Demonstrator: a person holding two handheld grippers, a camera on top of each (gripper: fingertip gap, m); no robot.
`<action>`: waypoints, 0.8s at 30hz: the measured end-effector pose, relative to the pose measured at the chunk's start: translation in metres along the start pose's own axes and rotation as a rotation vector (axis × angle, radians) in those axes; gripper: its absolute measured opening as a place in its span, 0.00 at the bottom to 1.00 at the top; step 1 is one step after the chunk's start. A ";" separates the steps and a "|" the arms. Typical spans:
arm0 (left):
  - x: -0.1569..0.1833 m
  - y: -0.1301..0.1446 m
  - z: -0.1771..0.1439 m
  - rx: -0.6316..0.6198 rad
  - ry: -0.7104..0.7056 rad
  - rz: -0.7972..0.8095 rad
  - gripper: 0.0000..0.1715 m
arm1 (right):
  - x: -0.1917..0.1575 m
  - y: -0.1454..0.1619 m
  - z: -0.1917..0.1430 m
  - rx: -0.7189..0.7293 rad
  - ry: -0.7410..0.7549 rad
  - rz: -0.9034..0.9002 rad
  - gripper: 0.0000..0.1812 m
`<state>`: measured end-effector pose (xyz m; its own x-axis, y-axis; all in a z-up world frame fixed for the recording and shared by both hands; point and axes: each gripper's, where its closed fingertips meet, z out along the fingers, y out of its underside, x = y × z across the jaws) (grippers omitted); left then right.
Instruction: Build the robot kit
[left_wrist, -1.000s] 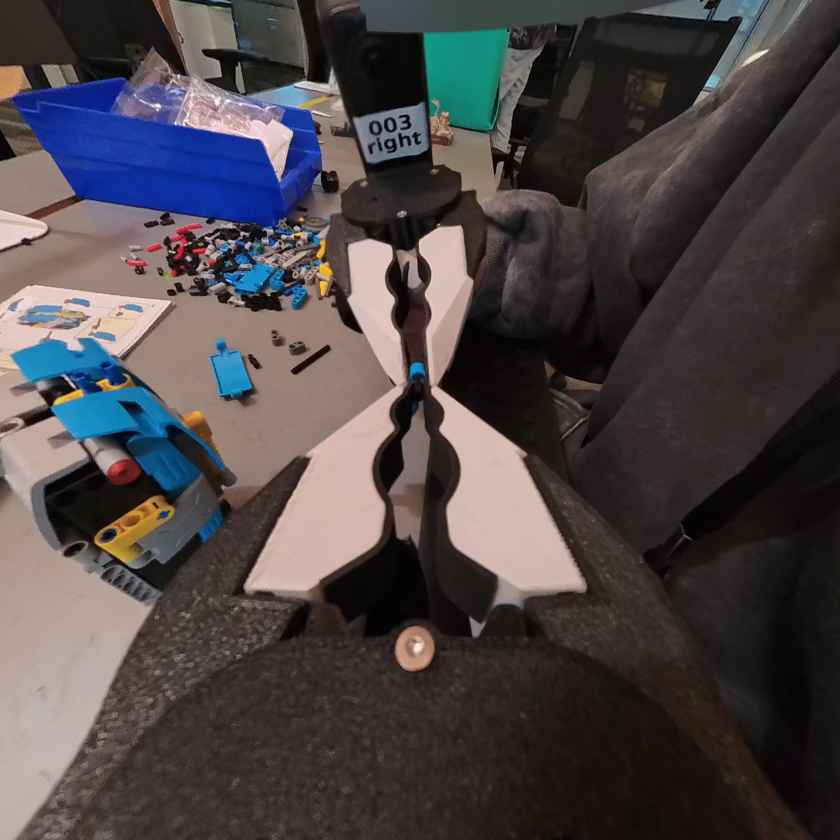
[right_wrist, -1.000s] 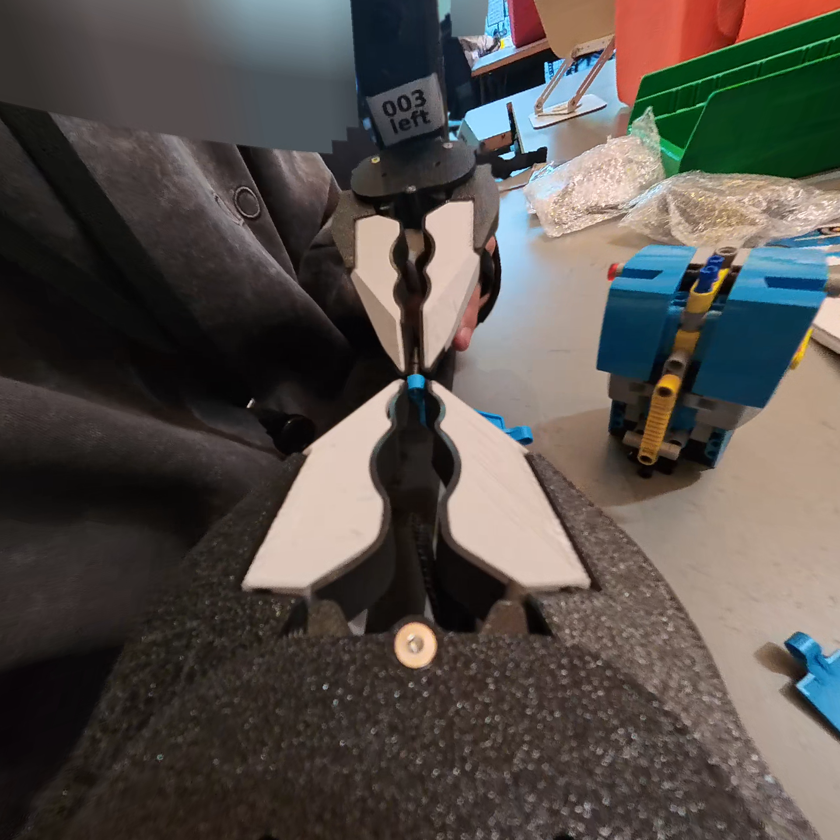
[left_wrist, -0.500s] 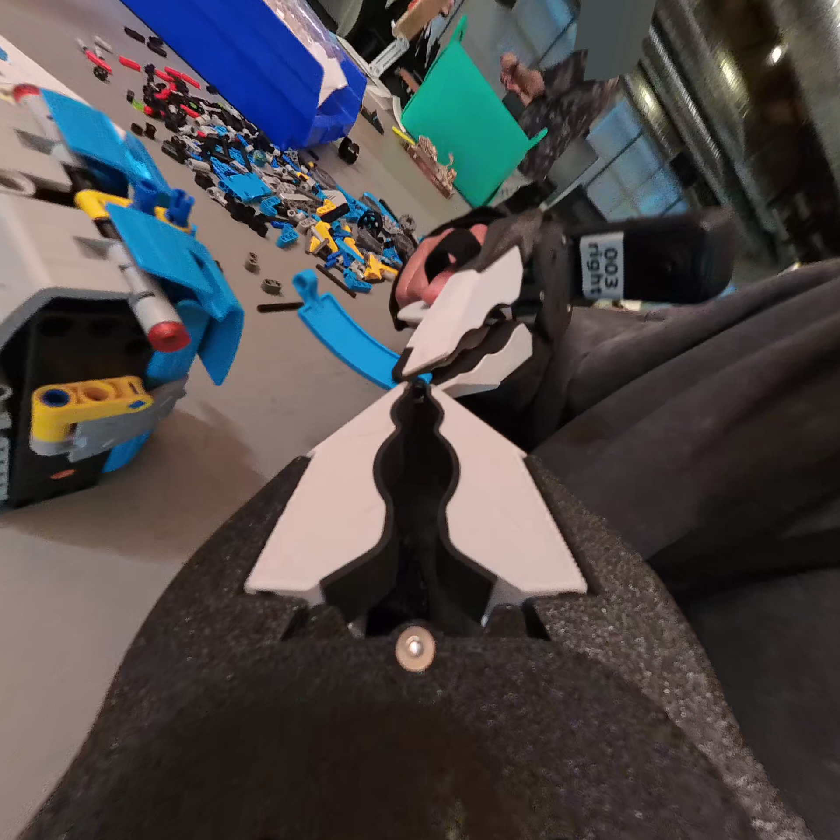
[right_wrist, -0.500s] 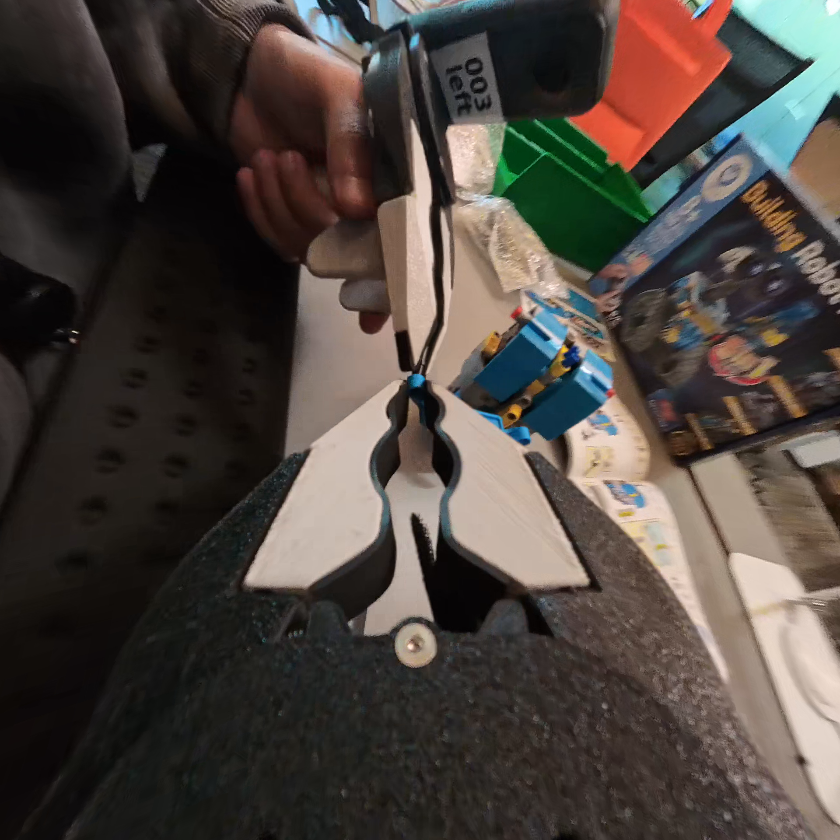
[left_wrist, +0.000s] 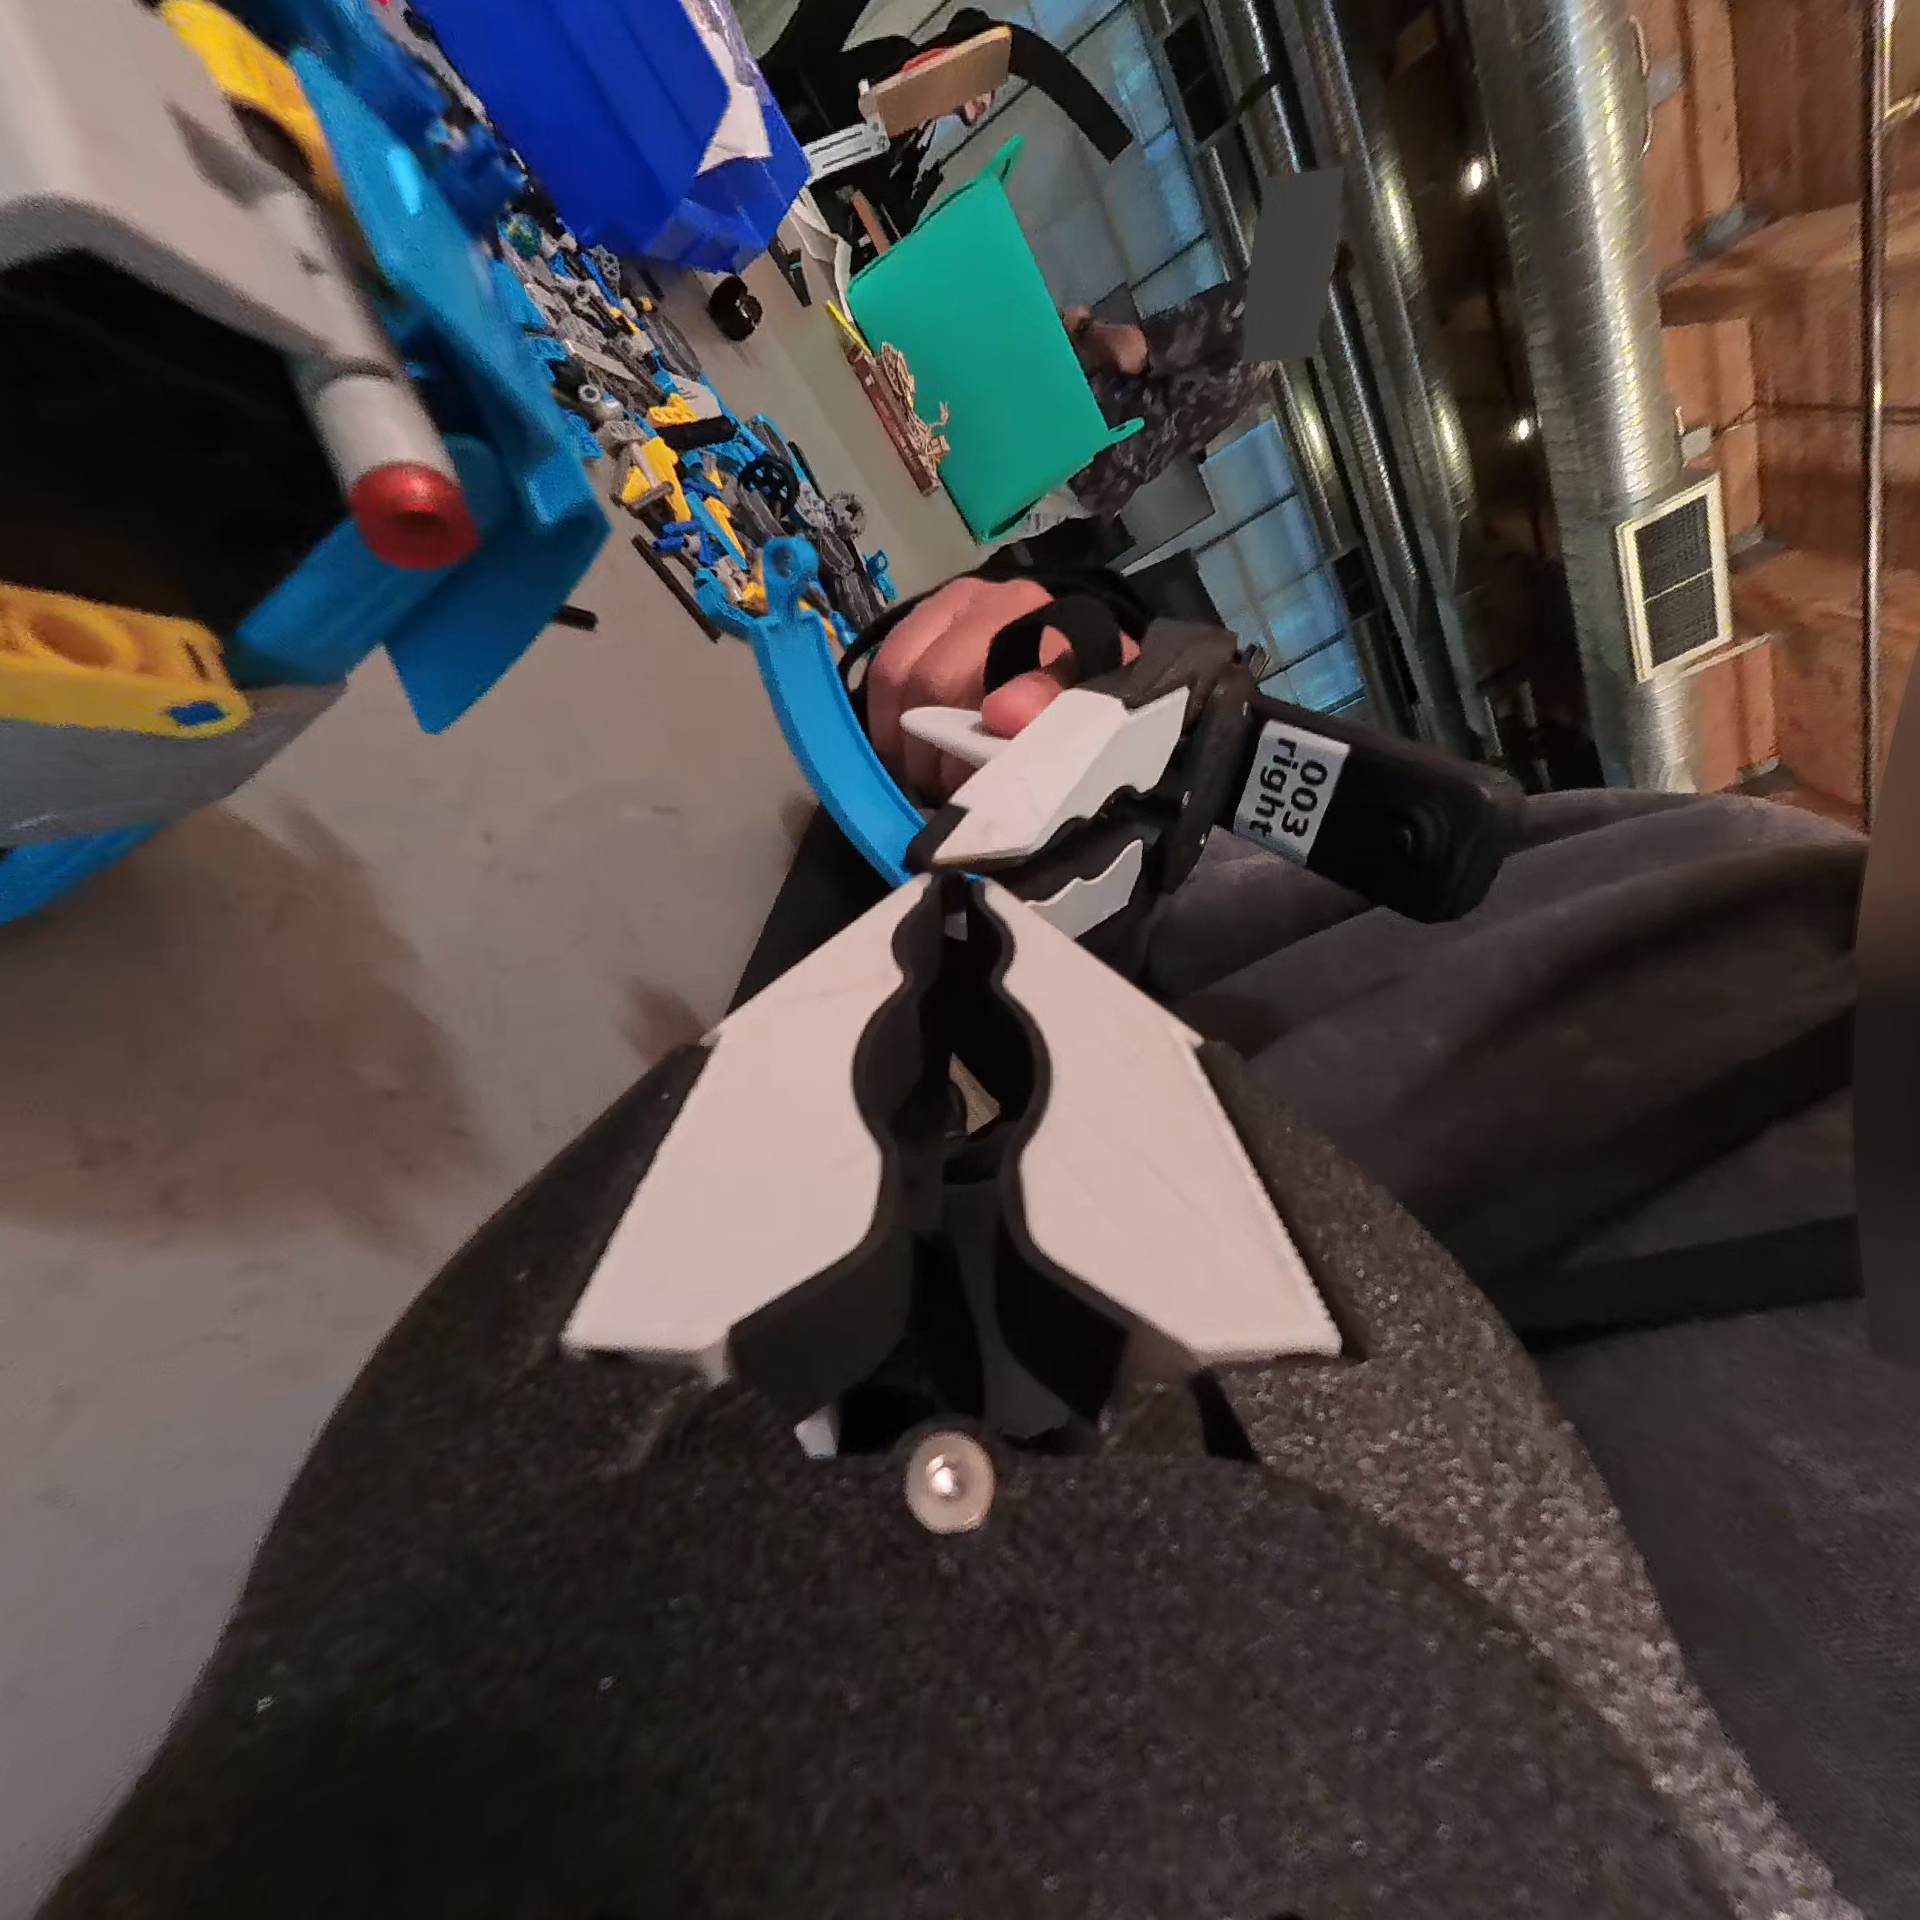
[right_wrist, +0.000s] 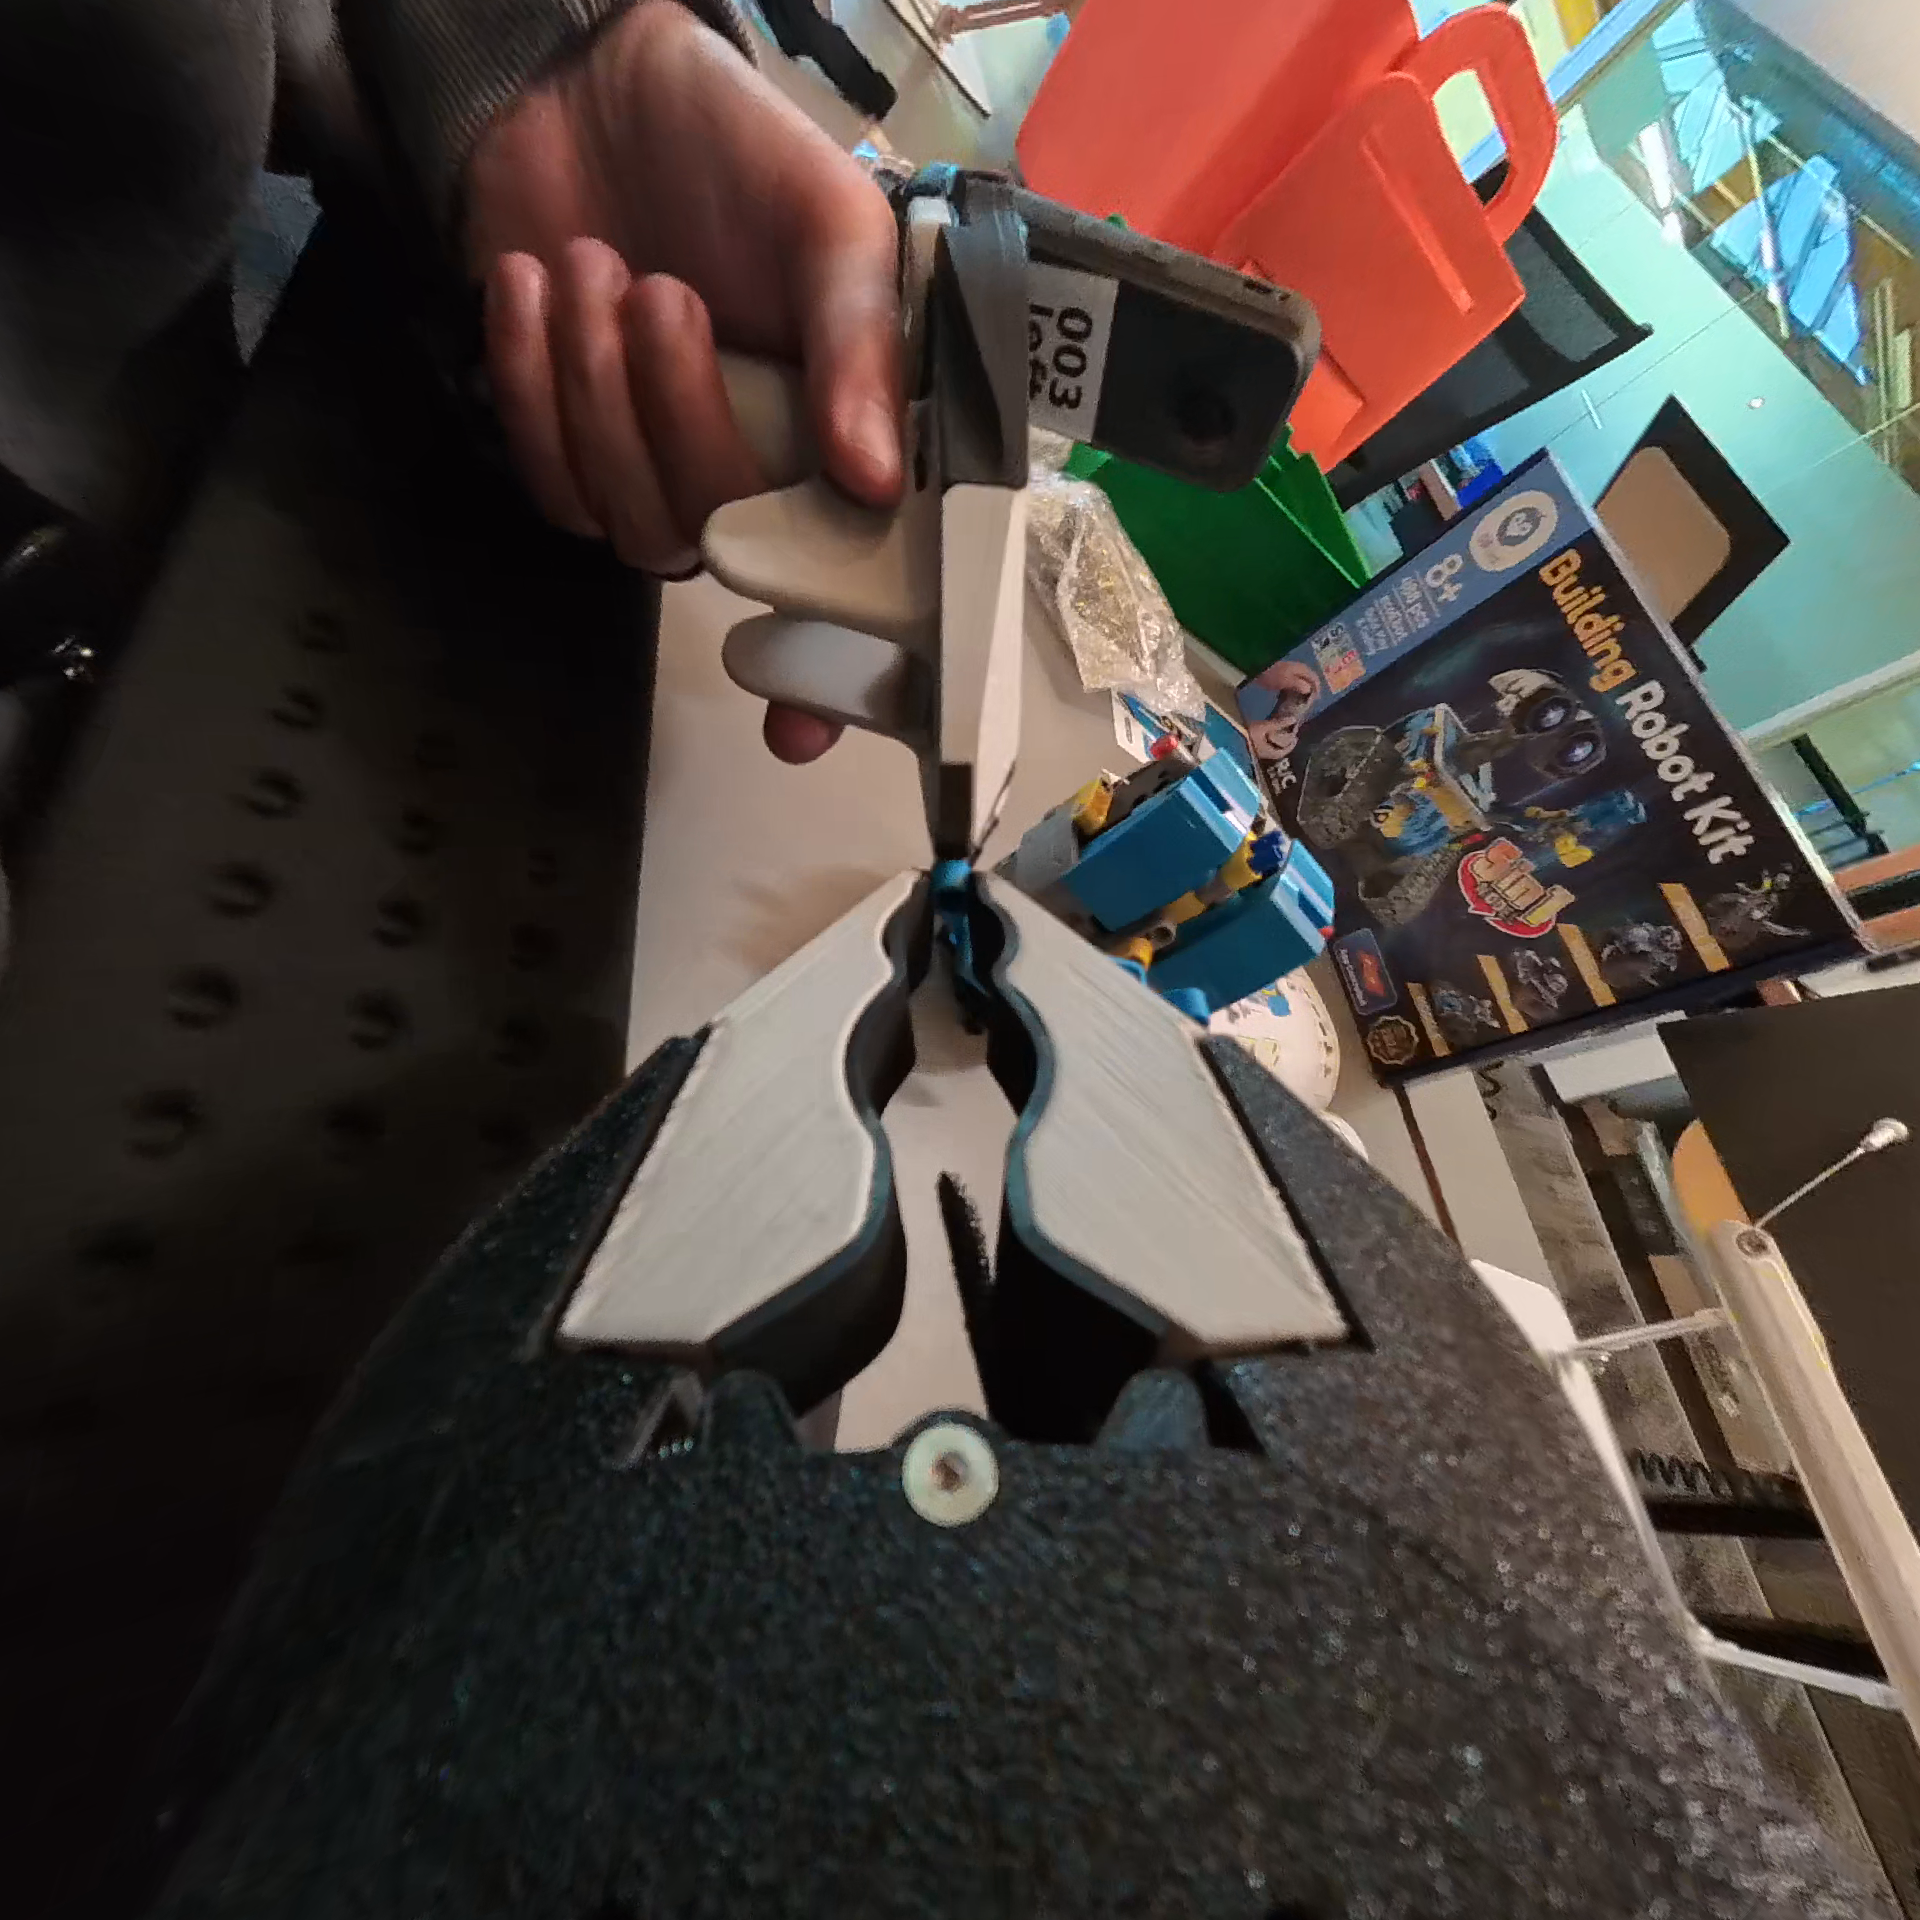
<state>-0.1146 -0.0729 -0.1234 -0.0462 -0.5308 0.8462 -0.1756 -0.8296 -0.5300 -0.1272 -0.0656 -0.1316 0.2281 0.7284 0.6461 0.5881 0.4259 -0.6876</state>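
Note:
My right gripper (right_wrist: 948, 883) is shut on a small blue brick piece (right_wrist: 954, 920) held at its fingertips. My left gripper (left_wrist: 951, 899) is shut and meets the right gripper (left_wrist: 930, 857) tip to tip just off the table's near edge. In the right wrist view the left gripper (right_wrist: 961, 831) comes down edge-on onto the blue piece, gripped by a hand (right_wrist: 665, 291). I cannot tell whether the left fingers pinch anything. A blue, grey and yellow brick model (left_wrist: 416, 436) stands on the table to the left; it also shows in the right wrist view (right_wrist: 1164, 873).
A curved blue panel (left_wrist: 821, 717) lies by the table edge behind the grippers. Loose bricks (left_wrist: 675, 436) and a blue bin (left_wrist: 623, 114) lie farther back. A kit box (right_wrist: 1538, 790), green bin (right_wrist: 1216, 540) and plastic bag (right_wrist: 1101, 603) stand beyond the model. Dark clothing (left_wrist: 1558, 1039) fills the right. The tips of both grippers are at nearly the same place.
Both grippers have rolled and tilted while staying tip to tip on the blue piece. The left one has moved closer to the brick model, which now looms at the left.

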 end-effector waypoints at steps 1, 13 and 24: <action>-0.001 0.000 0.001 0.005 0.004 -0.022 0.01 | 0.000 0.002 0.000 -0.006 0.005 -0.001 0.03; -0.028 0.012 -0.013 -0.074 -0.252 0.158 0.02 | -0.024 0.035 0.005 -0.096 -0.278 0.373 0.03; -0.033 0.015 -0.018 -0.087 -0.308 0.334 0.02 | -0.047 0.070 0.016 -0.304 -0.448 0.542 0.09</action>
<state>-0.1331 -0.0648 -0.1581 0.1781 -0.8041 0.5672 -0.2829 -0.5940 -0.7531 -0.1091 -0.0619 -0.2153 0.2475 0.9689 0.0040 0.6859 -0.1723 -0.7070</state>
